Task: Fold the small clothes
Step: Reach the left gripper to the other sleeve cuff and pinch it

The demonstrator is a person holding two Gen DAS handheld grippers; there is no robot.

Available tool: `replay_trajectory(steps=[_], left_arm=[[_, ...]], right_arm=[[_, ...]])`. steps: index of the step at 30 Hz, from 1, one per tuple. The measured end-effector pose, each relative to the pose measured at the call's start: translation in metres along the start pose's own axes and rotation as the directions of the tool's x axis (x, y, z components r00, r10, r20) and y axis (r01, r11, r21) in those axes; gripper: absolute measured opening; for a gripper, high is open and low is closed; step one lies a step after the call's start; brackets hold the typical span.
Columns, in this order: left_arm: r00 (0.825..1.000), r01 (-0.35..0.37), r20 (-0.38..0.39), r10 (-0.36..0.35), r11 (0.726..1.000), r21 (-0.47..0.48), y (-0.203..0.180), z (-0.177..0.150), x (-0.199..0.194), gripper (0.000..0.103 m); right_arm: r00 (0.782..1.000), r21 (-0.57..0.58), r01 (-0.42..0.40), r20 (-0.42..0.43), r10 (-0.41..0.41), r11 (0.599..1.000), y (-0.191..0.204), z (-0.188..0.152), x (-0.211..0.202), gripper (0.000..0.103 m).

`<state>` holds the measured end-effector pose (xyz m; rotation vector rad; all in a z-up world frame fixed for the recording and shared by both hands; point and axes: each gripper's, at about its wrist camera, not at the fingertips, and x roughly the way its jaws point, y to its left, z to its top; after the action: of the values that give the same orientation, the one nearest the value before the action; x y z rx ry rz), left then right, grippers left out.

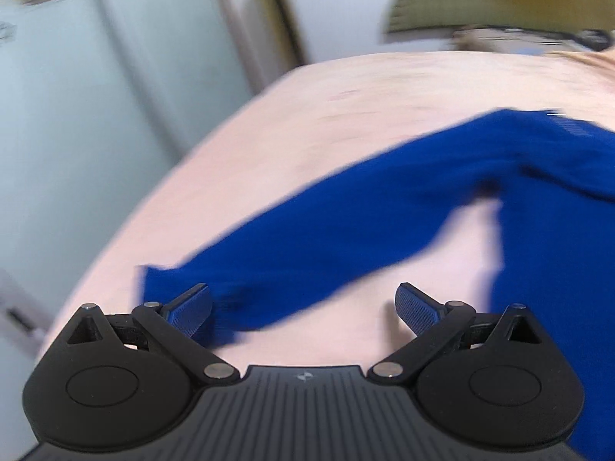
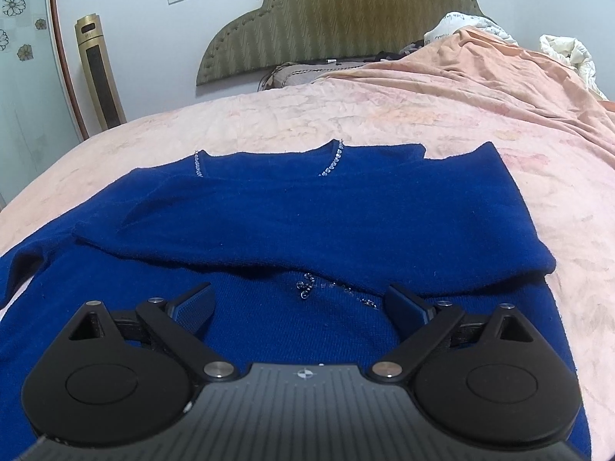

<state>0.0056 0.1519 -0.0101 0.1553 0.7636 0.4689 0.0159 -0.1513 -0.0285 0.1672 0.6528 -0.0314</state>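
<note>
Blue knit sweater point(image 2: 269, 215) lies flat on the pink bed cover point(image 2: 499, 123), its neckline with small beads point(image 2: 330, 161) pointing toward the headboard point(image 2: 338, 23). One sleeve is folded across the chest, with its long axis running left to right. The other sleeve point(image 1: 346, 223) stretches out sideways to the cuff, near the bed edge. The right gripper point(image 2: 300, 307) hangs over the lower body part, fingers wide apart and holding nothing. The left gripper point(image 1: 303, 309) is also wide open and empty, just by the cuff.

Left claw point(image 1: 303, 309) and right claw point(image 2: 300, 307) agape, empty.
</note>
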Motion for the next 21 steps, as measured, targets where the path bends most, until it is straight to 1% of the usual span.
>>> replay_trajectory(steps=[2, 4, 6, 8, 10, 11, 13, 15, 16, 18, 21], left_arm=[[0.996, -0.080, -0.029, 0.078, 0.995, -0.052, 0.025, -0.001, 0.014, 0.102], [0.991, -0.125, -0.056, 0.119, 0.987, -0.098, 0.047, -0.002, 0.025, 0.102], [0.984, -0.167, -0.080, 0.158, 0.980, -0.110, 0.062, -0.006, 0.035, 0.102], [0.979, -0.189, -0.100, 0.179, 0.976, -0.111, 0.071, -0.009, 0.042, 0.103], [0.975, -0.207, -0.107, 0.193, 0.969, -0.138, 0.084, -0.012, 0.044, 0.103], [0.971, -0.226, -0.112, 0.211, 0.963, -0.149, 0.091, -0.013, 0.045, 0.103], [0.955, -0.286, -0.126, 0.268, 0.944, -0.165, 0.106, -0.015, 0.047, 0.103], [0.941, -0.331, -0.141, 0.308, 0.925, -0.186, 0.123, -0.018, 0.049, 0.103], [0.931, -0.358, -0.154, 0.332, 0.913, -0.196, 0.134, -0.020, 0.050, 0.103], [0.900, -0.427, -0.186, 0.393, 0.881, -0.204, 0.154, -0.025, 0.055, 0.103], [0.870, -0.483, -0.242, 0.429, 0.839, -0.250, 0.186, -0.031, 0.053, 0.102]], right_arm=[[1.000, -0.003, -0.002, -0.001, 0.002, 1.000, 0.000, -0.001, 0.000, 0.099], [1.000, -0.007, -0.005, -0.001, 0.005, 1.000, 0.001, -0.001, 0.001, 0.100], [1.000, -0.008, -0.007, 0.000, 0.007, 1.000, 0.001, -0.002, 0.001, 0.100], [1.000, -0.008, -0.008, 0.000, 0.008, 1.000, 0.002, -0.002, 0.001, 0.101], [1.000, -0.010, -0.009, -0.001, 0.009, 1.000, 0.002, -0.003, 0.001, 0.102], [1.000, -0.010, -0.011, -0.001, 0.011, 1.000, 0.002, -0.003, 0.002, 0.102], [1.000, -0.008, -0.016, 0.000, 0.016, 1.000, 0.002, -0.003, 0.002, 0.102], [1.000, -0.006, -0.020, 0.000, 0.020, 1.000, 0.001, -0.003, 0.002, 0.103], [1.000, -0.006, -0.021, 0.001, 0.021, 1.000, 0.001, -0.003, 0.002, 0.103], [1.000, -0.005, -0.024, 0.000, 0.024, 1.000, 0.001, -0.003, 0.002, 0.103], [1.000, -0.005, -0.027, 0.000, 0.027, 1.000, 0.001, -0.003, 0.002, 0.103]])
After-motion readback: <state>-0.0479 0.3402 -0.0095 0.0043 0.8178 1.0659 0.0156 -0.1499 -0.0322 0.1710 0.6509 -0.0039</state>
